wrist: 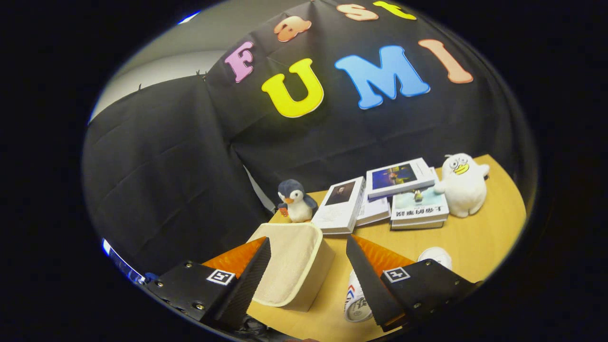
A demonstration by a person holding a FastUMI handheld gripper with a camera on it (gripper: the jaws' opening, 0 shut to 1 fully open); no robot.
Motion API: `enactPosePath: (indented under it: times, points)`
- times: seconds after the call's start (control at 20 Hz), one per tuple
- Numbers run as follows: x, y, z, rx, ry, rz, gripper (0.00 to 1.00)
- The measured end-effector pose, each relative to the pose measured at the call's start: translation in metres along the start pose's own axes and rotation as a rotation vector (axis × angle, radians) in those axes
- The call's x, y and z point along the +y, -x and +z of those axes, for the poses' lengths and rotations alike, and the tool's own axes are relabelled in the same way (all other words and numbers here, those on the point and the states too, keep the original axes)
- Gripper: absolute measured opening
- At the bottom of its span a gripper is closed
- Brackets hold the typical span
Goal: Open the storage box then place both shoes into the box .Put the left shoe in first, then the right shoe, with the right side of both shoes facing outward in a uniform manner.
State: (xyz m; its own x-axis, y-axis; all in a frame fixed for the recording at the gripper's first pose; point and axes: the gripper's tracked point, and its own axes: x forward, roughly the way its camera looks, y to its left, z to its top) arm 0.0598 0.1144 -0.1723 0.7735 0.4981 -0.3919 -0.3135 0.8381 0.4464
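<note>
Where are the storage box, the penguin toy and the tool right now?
storage box (297,256): gripper view, closed fabric lid, between the fingers.
penguin toy (297,202): gripper view, its belly, beyond the box.
tool (308,266): gripper view, open, midway between fingertips.

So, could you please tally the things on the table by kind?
Plush toys: 2 (penguin, white bird)
Books: 4 (pile)
Storage box: 1, between the open gripper's fingers
Can: 1
Total: 8

We can read no text for certain. Beyond the spread fingers of the gripper (308,239), a book (419,209) bears bold characters, too blurred for us. Each finger mount carries a square marker (221,276).
</note>
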Motion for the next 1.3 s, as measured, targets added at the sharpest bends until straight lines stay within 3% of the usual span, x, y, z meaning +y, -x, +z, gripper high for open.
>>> enactPosePath:
  times: [0.4, 0.55, 0.75, 1.0, 1.1, 1.2, 1.3]
  points:
    - [0.008, -0.055, -0.072, 0.244, -0.203, 0.132, 0.97]
    - [0.003, -0.073, -0.096, 0.304, -0.295, 0.141, 0.97]
    - [0.009, -0.084, -0.109, 0.354, -0.419, 0.195, 0.96]
    - [0.019, -0.096, -0.121, 0.418, -0.488, 0.23, 0.96]
    - [0.023, -0.096, -0.121, 0.443, -0.511, 0.232, 0.88]
    - [0.029, -0.094, -0.119, 0.456, -0.537, 0.248, 0.74]
    - [0.03, -0.092, -0.115, 0.465, -0.548, 0.258, 0.51]
